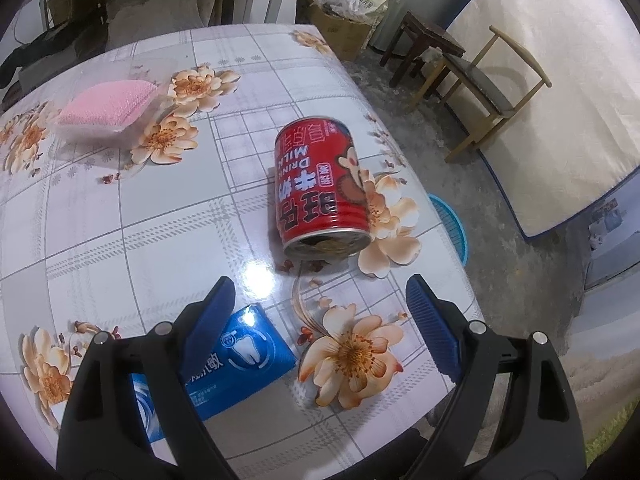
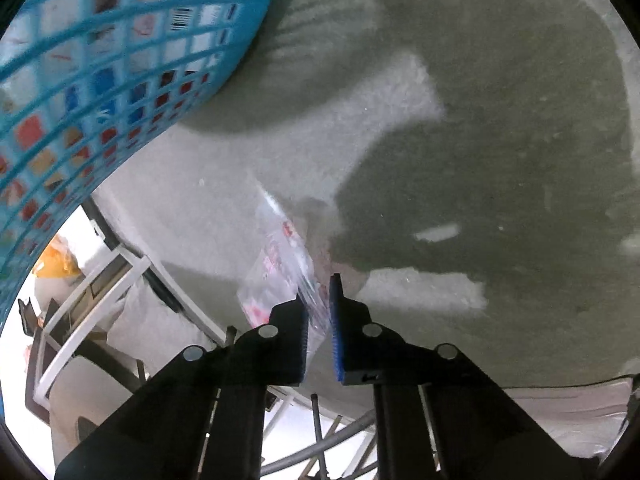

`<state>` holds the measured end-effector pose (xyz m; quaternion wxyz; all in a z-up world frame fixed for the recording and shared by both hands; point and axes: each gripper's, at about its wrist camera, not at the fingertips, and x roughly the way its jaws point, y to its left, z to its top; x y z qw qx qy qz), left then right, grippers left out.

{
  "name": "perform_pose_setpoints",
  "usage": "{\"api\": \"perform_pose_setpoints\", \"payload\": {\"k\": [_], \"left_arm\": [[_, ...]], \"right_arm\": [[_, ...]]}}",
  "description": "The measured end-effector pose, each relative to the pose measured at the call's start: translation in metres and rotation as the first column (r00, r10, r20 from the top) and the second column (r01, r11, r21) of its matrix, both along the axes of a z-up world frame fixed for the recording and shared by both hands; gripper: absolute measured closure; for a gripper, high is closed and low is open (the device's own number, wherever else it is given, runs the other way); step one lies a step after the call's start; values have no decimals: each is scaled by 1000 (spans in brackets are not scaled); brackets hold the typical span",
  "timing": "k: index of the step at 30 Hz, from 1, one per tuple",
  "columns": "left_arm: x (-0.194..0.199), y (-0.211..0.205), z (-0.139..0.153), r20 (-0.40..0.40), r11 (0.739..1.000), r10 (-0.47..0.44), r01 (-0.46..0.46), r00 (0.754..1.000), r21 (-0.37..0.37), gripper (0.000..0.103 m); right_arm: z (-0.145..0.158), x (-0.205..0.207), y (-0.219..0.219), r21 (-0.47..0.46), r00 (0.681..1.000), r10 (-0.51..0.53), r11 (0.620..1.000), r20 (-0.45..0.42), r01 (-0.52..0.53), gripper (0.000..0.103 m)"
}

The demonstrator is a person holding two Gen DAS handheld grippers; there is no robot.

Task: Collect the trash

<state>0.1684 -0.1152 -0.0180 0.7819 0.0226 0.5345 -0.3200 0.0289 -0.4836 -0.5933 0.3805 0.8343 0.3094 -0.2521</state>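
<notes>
While hovering wide open above a red milk can (image 1: 322, 188) on the floral table (image 1: 140, 220), left gripper (image 1: 320, 308); right gripper (image 2: 319, 300) pinching a clear plastic wrapper (image 2: 280, 264) beside the blue basket (image 2: 80, 80)

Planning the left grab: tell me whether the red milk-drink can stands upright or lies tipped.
Tipped: the red milk-drink can lies on its side on the floral tablecloth, rim facing the camera.
</notes>
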Motion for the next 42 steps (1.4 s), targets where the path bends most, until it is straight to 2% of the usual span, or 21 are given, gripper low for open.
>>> {"api": "perform_pose_setpoints", "payload": {"k": [3,6,8,10,12,13,16,18,22,24,26,27,28,29,30,31,32,33,35,38,42], "left_arm": [[-5,3,6,12,1000,0,1,1000,-26,20],[-10,2,11,14,999,-6,6,1000,-51,20],[-14,2,15,22,998,-17,18,1000,-67,20],[-18,1,18,34,997,-25,28,999,-78,20],[-22,1,21,43,995,-33,37,999,-88,20],[-24,1,22,48,994,-36,40,998,-97,20],[-29,3,24,54,993,-38,44,998,-112,20],[-33,6,23,50,992,-34,40,998,-119,20],[-40,13,20,38,993,-23,27,999,-118,20],[-46,18,20,48,994,-13,19,999,-112,20],[-50,23,20,56,994,-2,8,998,-108,20],[-53,26,21,59,994,7,0,998,-110,20],[-55,30,21,59,993,14,-8,998,-115,20],[-56,33,21,58,993,20,-13,998,-118,20],[-57,36,21,59,993,27,-20,998,-120,20],[-60,42,21,61,992,38,-31,997,-118,20],[-61,47,21,63,992,50,-43,997,-117,19],[-63,53,21,64,992,62,-54,996,-116,19],[-65,65,18,66,990,80,-72,995,-118,19],[-63,80,11,54,989,108,-102,993,-108,18],[-58,100,7,50,985,143,-138,988,-103,18]], "right_arm": [[13,-15,3,-15,998,59,998,2,-59,94],[34,-36,9,-57,985,171,984,2,-171,94],[61,-57,10,-132,952,305,943,-28,-306,95],[89,-80,10,-192,931,364,912,-30,-362,95],[124,-106,6,-262,922,386,888,-22,-377,95],[152,-124,2,-317,919,393,869,-22,-379,95],[212,-151,-9,-443,919,395,825,10,-350,95],[259,-161,-19,-550,909,414,770,41,-325,95],[322,-139,-48,-694,902,432,654,17,-300,94],[344,-120,-71,-742,901,432,591,-39,-315,94],[350,-100,-93,-760,890,443,538,-113,-364,91],[348,-82,-105,-756,870,437,484,-229,-442,89],[345,-75,-114,-743,847,431,445,-311,-500,79],[336,-62,-123,-711,804,427,401,-413,-578,62],[329,-54,-128,-681,775,424,386,-468,-622,56],[319,-49,-135,-632,736,418,381,-534,-675,55],[314,-48,-139,-607,719,407,388,-563,-694,55],[315,-52,-141,-601,721,377,398,-582,-693,55],[323,-65,-140,-619,742,304,414,-597,-667,53],[339,-90,-128,-657,793,259,450,-552,-605,51],[375,-123,-90,-720,835,249,423,-491,-550,51]]}}
